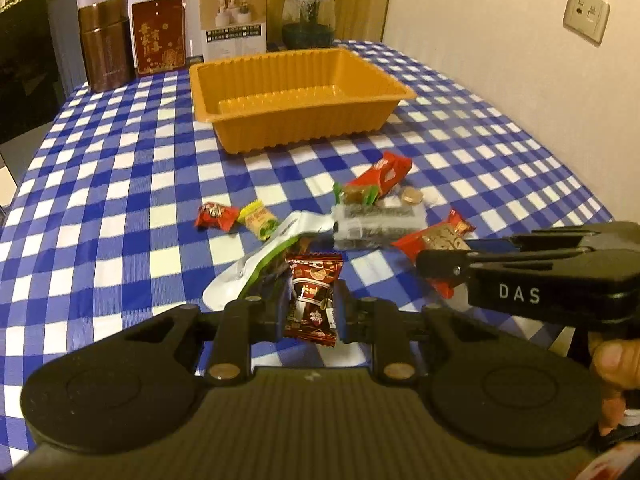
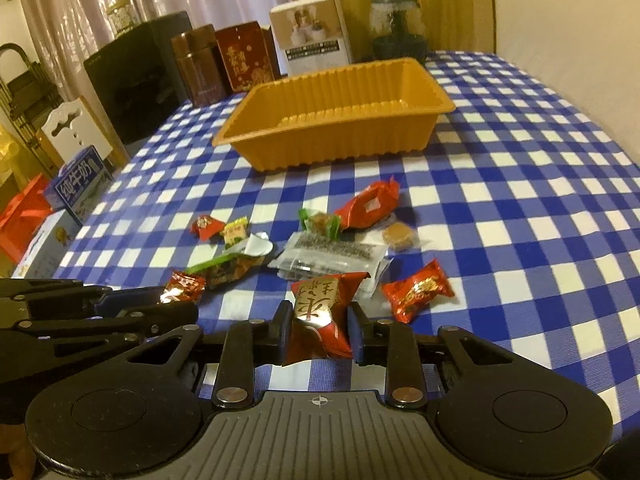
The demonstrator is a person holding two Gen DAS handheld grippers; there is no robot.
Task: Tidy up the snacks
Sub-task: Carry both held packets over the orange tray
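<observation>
My left gripper [image 1: 314, 306] is shut on a dark red-brown candy packet [image 1: 314, 296], held a little above the blue-checked cloth. My right gripper [image 2: 320, 330] is shut on a red packet with gold characters [image 2: 322, 316]; in the left wrist view it reaches in from the right. Just beyond both lies a heap of loose snacks: a clear packet with dark contents [image 2: 332, 252], a long red packet [image 2: 370, 204], a small red packet [image 2: 418, 290] and a white-green pouch [image 1: 264, 256]. Further back stands an orange ribbed tray [image 1: 304, 120], with nothing inside it.
Behind the tray stand a brown tin [image 1: 106, 44], a red box [image 1: 158, 34], a white carton [image 1: 232, 16] and a glass dome [image 1: 308, 16]. A wall runs along the table's right side. Left of the table are a black cabinet [image 2: 136, 76] and boxes [image 2: 80, 184] on the floor.
</observation>
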